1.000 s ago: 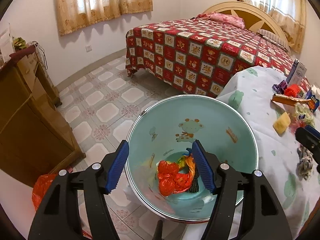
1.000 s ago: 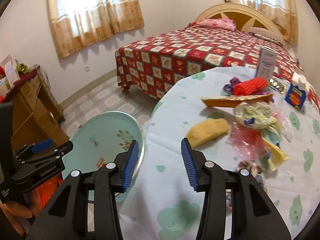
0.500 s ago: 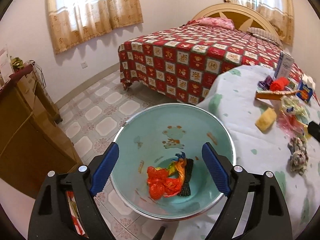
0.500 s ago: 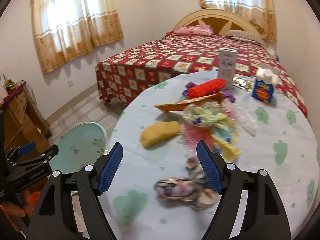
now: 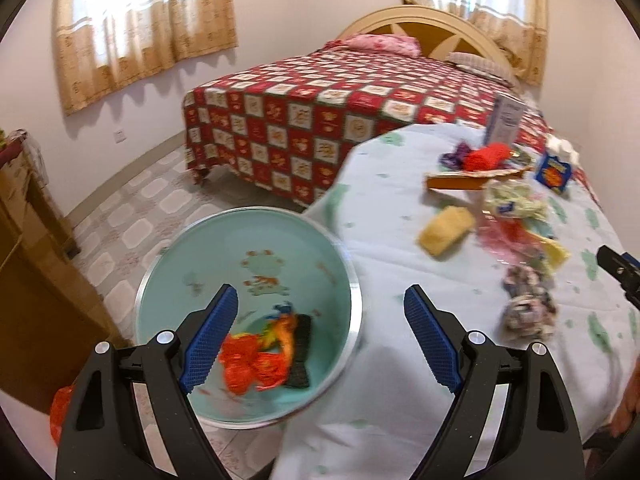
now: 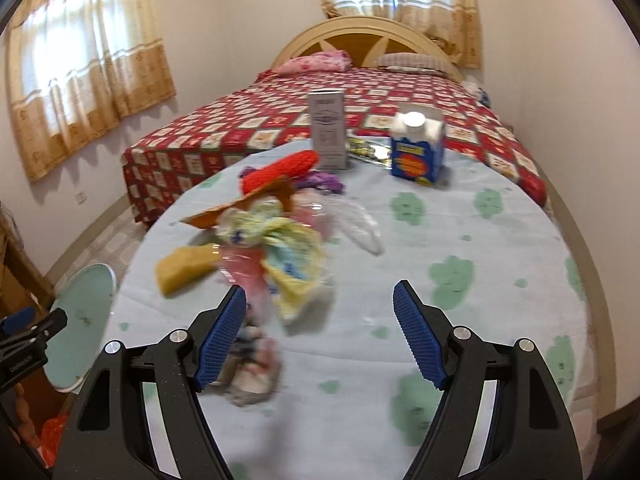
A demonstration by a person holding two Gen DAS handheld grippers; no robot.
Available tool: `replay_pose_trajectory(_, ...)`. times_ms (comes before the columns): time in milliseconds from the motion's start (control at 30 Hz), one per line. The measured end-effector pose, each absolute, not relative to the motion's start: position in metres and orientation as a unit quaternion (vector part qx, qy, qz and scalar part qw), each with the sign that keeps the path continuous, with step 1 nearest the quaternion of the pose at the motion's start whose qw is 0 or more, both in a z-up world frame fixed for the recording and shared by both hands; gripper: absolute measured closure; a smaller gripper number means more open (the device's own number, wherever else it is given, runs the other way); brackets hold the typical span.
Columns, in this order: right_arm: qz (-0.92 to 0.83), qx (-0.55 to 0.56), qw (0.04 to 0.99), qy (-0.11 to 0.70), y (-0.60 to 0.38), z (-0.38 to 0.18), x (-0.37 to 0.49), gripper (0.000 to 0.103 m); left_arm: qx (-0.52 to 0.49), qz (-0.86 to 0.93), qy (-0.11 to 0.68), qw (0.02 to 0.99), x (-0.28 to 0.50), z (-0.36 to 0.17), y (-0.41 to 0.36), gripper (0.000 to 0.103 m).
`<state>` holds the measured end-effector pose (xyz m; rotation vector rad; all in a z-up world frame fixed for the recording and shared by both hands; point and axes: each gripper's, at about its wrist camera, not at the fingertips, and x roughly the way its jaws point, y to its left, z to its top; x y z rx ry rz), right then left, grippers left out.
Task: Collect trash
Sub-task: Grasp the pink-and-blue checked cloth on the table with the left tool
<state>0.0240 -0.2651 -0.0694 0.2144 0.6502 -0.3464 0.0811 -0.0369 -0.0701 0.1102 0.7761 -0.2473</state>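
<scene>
A teal basin (image 5: 256, 248) stands on the floor beside the round table (image 5: 400, 264), with red and orange wrappers (image 5: 256, 364) lying in it. My left gripper (image 5: 320, 300) is open and empty, straddling the basin's right rim and the table edge. My right gripper (image 6: 320, 292) is open above the tablecloth, holding nothing. A crumpled wad (image 6: 256, 364) lies by its left finger, partly hidden. Farther off lie a yellow piece (image 6: 184, 266), a heap of coloured wrappers (image 6: 280, 244) and a red mesh roll (image 6: 280, 168).
A blue carton (image 6: 418, 152) and a tall pale box (image 6: 328, 134) stand at the table's far side. A bed (image 5: 320, 120) with a red checked cover is behind, a wooden cabinet (image 5: 36, 280) at left, an orange bag (image 5: 60, 408) on the tiled floor.
Both grippers' jaws have spread wider. The left one swung right, from over the basin toward the table edge. The right one moved farther across the table, past the yellow piece to the crumpled wad.
</scene>
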Motion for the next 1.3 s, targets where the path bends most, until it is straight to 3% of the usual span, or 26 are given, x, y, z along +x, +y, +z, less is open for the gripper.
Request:
replay_pose_trajectory(467, -0.202, 0.103, 0.917, 0.328, -0.308, -0.079, -0.006, 0.032, 0.112, -0.257, 0.368, 0.886, 0.052, -0.077, -0.147, 0.022)
replay_pose_trajectory(700, -0.215, 0.116, 0.912, 0.33, -0.326, -0.082, -0.018, 0.033, 0.126, -0.289, 0.395, 0.863, 0.052, -0.096, -0.187, 0.029)
replay_pose_trajectory(867, -0.212, 0.127, 0.911, 0.33, -0.33, -0.082, -0.02, 0.033, 0.139, -0.283, 0.41, 0.856, 0.055, -0.111, -0.201, 0.039)
replay_pose_trajectory(933, -0.211, 0.126, 0.911, 0.33, -0.331, -0.082, -0.019, 0.033, 0.138, -0.286, 0.415, 0.853, 0.055, -0.115, -0.201, 0.052)
replay_pose_trajectory(1133, -0.209, 0.129, 0.909, 0.336, -0.331, -0.086, -0.017, 0.035, 0.123, -0.308, 0.421, 0.845, 0.055, -0.118, -0.195, 0.073)
replay_pose_trajectory(1300, -0.195, 0.137, 0.912, 0.333, -0.329, -0.084, -0.008, 0.036, 0.131, -0.315, 0.397, 0.852, 0.046, -0.101, -0.183, 0.075)
